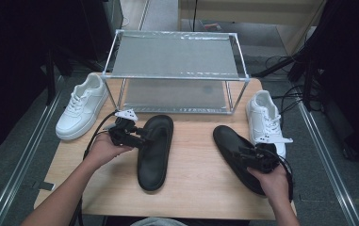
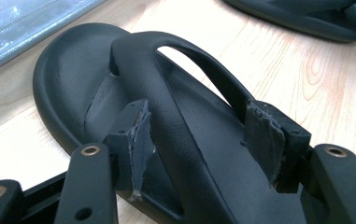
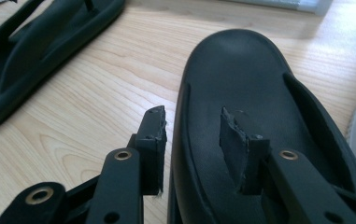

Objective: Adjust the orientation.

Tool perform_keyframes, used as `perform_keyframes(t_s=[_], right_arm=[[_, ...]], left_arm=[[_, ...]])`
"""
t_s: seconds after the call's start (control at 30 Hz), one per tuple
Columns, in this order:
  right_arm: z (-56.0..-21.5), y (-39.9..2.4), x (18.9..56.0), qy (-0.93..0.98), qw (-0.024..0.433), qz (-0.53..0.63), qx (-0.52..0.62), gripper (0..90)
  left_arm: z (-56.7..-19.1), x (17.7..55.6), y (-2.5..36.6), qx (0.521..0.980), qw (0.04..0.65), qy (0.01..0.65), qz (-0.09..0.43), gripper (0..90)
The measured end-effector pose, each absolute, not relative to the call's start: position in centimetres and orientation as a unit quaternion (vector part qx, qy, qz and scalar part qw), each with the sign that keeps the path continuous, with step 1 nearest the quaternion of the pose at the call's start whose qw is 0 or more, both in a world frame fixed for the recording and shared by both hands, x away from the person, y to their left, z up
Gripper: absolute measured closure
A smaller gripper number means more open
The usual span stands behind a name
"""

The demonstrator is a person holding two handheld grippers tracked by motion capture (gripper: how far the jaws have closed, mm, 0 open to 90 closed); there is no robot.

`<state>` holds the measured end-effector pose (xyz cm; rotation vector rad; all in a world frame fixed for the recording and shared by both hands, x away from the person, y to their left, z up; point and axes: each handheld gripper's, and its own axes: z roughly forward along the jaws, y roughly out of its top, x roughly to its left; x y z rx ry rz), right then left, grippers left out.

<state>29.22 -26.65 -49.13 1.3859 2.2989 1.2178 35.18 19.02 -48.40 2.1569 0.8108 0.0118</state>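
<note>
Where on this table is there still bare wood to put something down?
The widest bare patch lies between the left black sandal and the right black sandal, in front of the wire shelf rack. A smaller patch sits at the near left corner, below the left white sneaker. The right edge is crowded: sandal and right white sneaker lie close together.
</note>
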Motion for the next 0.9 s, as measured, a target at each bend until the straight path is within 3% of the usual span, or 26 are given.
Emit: perform_keyframes(t_s=[0.7, 0.9], right_arm=[[-50.6, -25.1, 30.6, 0.805, 0.099, 0.391, 0.436, 63.6], [-51.1, -24.8, 31.3, 0.808, 0.074, 0.38, 0.444, 72.0]], left_arm=[[-48.5, 35.4, 19.1, 0.858, 0.396, 0.326, 0.005, 42.2], [-48.6, 35.5, 19.1, 0.858, 0.396, 0.327, 0.003, 42.2]])
